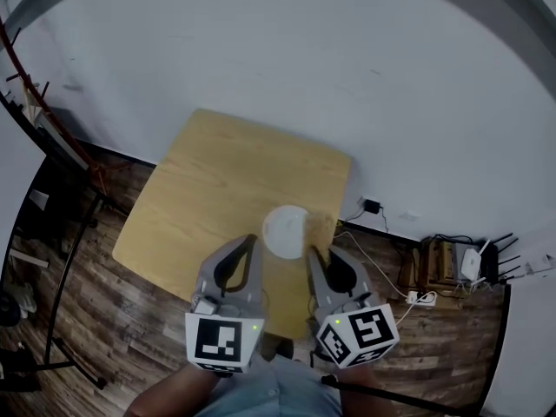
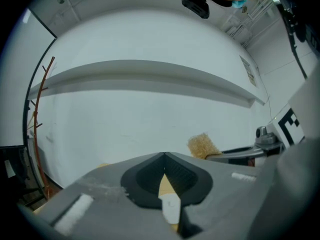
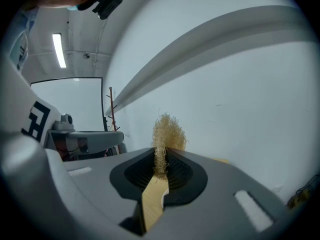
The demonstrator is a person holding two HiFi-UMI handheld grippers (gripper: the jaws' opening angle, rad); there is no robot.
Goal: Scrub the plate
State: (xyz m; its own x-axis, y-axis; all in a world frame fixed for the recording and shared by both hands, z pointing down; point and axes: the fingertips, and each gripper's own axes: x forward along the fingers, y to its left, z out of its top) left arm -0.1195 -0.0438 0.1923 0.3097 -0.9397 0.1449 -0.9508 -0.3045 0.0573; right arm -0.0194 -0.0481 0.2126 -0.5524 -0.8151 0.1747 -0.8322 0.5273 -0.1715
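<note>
Clamping scrubber (image 3: 167,131): right claw (image 3: 161,156) | left claw (image 2: 164,155): closed | plate (image 1: 285,230): on table (image 1: 217,189)

In front of you stands a light wooden table (image 1: 217,189) on a dark plank floor (image 1: 104,320), its far side close to the white wall (image 1: 287,50). A white plate (image 1: 286,230) lies flat on it, near your right-hand edge.
</note>
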